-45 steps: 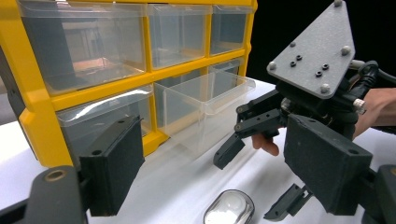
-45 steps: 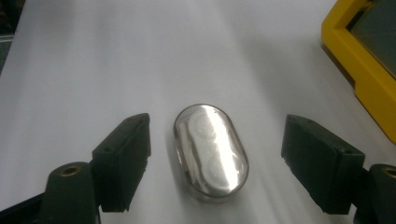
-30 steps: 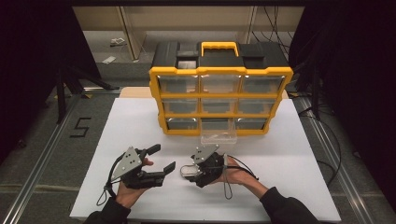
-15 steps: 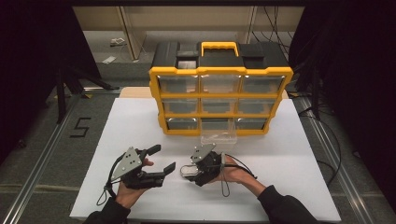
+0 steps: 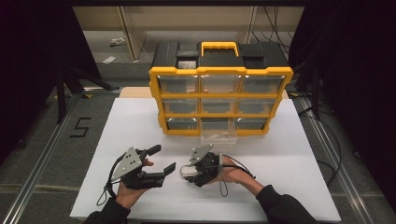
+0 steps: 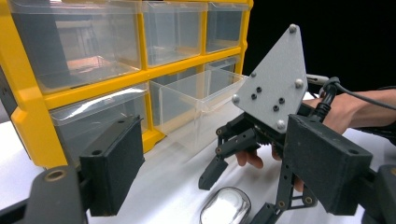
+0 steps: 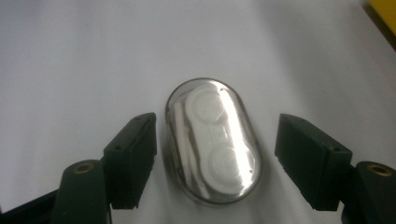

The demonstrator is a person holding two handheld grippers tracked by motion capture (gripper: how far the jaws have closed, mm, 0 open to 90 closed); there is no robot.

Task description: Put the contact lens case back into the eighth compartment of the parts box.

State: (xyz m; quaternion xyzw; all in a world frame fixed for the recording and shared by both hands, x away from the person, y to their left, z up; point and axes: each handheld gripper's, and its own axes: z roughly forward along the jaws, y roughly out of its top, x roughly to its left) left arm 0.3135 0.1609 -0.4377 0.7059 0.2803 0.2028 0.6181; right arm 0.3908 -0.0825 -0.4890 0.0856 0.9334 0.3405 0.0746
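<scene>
Big white table board [image 5: 299,186] takes up most of the scene, and at its far side stands the yellow and black drawer organizer [image 5: 219,93], three rows of three clear drawers with a yellow handle on top. One clear drawer [image 5: 218,138] is out of the cabinet and sits on the board right in front of the bottom row, roughly at the middle column; in the left gripper view that same drawer [image 6: 196,105] is just beside the cabinet's yellow frame.

Down at the near side, both hands come in holding their tools. The left gripper [image 5: 161,161] is left of center, jaws spread wide apart with nothing between them, pointing right toward the other tool. The right gripper [image 5: 189,173] is just right of it, near the middle of the board, tipped down over the little case.

That small clear oval case [image 7: 212,140] is the thing in play here. It lies flat on the white board with white round parts visible inside it. In the right gripper view the two jaws sit either side of it, gaps showing on both sides, so they're spread and not clamping it. From the left gripper view the case [image 6: 225,207] is at the bottom edge, just below the right gripper's jaws.
</scene>
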